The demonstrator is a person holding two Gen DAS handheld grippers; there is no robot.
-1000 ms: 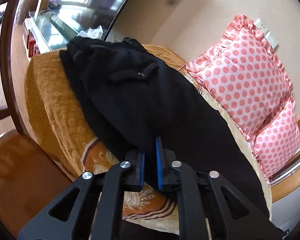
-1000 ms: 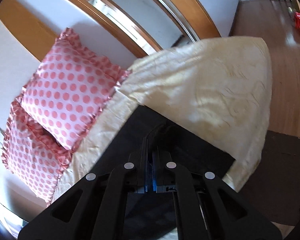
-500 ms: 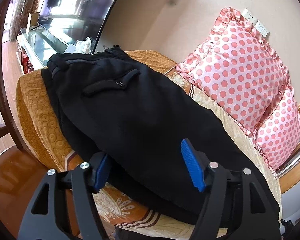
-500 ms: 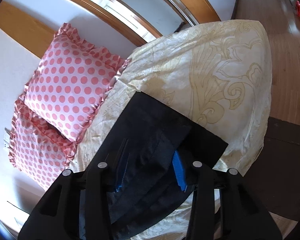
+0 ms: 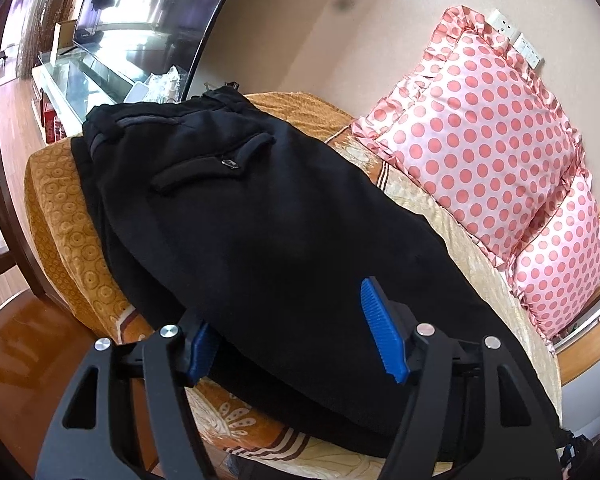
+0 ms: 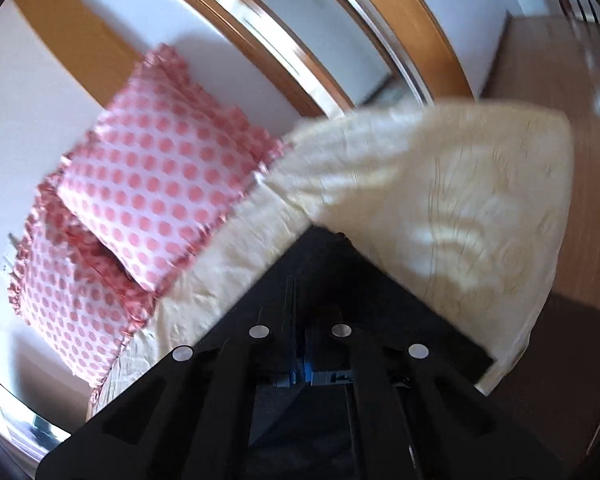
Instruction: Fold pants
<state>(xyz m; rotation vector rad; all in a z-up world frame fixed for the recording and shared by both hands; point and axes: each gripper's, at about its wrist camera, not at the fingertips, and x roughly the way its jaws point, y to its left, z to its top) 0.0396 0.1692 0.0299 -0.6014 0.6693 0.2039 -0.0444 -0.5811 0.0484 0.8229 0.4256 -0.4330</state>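
Black pants point(image 5: 268, 240) lie lengthwise across the bed point(image 5: 60, 224), waistband toward 11 o'clock in the left wrist view and the legs running down to 5 o'clock. A back pocket flap with a small button sits near the upper end. Under them the bed cover is orange-gold with ring patterns on the near side, paler cream farther along.

The left gripper point(image 5: 292, 336) has its fingers point(image 5: 380, 332) spread wide, holding nothing; the blue ribbed pads stand on either side of the lower leg section, the pad at 7 o'clock tucked against the cloth's edge and the other over the fabric.

2 pink polka-dot pillows point(image 5: 480, 152) lean against the wall at 2 o'clock, 1 overlapping the other. A dark TV screen point(image 5: 140, 12) and a glass shelf stand beyond the bed at 11 o'clock.

In the right wrist view, which is blurred, the right gripper point(image 6: 300, 368) has its fingers drawn together with only a thin gap, clamped on dark cloth of the pants point(image 6: 340, 280) at the hem end. Cream bedding point(image 6: 460, 200) fills the area toward 2 o'clock, and the pillows point(image 6: 160, 184) sit at 10 o'clock.
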